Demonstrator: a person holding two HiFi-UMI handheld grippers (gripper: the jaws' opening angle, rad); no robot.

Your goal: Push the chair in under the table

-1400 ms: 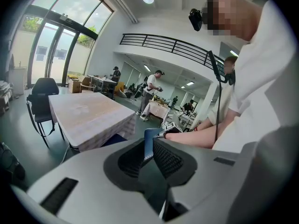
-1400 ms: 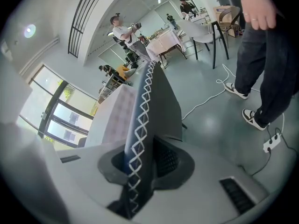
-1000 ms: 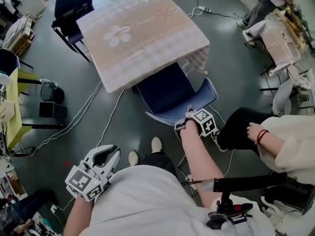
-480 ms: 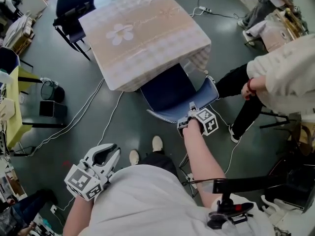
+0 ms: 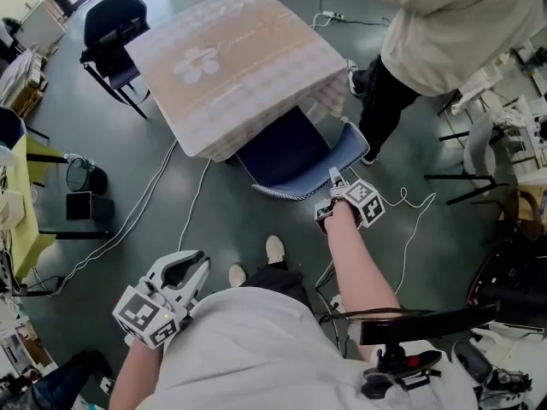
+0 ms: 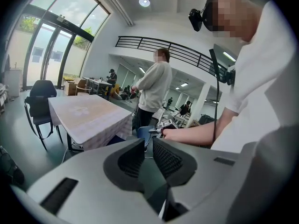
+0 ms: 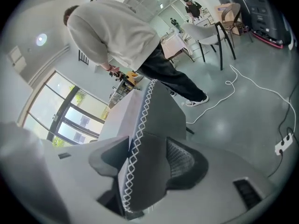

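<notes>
The blue chair (image 5: 295, 156) has its seat partly under the cloth-covered table (image 5: 231, 58), and its curved backrest (image 5: 329, 167) faces me. My right gripper (image 5: 333, 190) is at the backrest's top edge. In the right gripper view the stitched edge of the backrest (image 7: 154, 125) runs between the jaws of the right gripper (image 7: 147, 157), which are opening, the pads loose around it. My left gripper (image 5: 190, 263) hangs low at my left side, far from the chair, holding nothing. In its own view the left gripper (image 6: 148, 146) shows a narrow gap between the pads.
A person in a light top (image 5: 444, 24) stands close to the table's right corner and the chair. A dark chair (image 5: 120, 24) stands at the table's far left. Cables (image 5: 145, 203) trail over the floor. A yellow table (image 5: 17, 195) and a round bin (image 5: 85, 178) are at the left.
The person in the light top walked from the right edge up to the table's far right corner. My right gripper and the chair back sit slightly farther forward. The left gripper has hardly shifted.
</notes>
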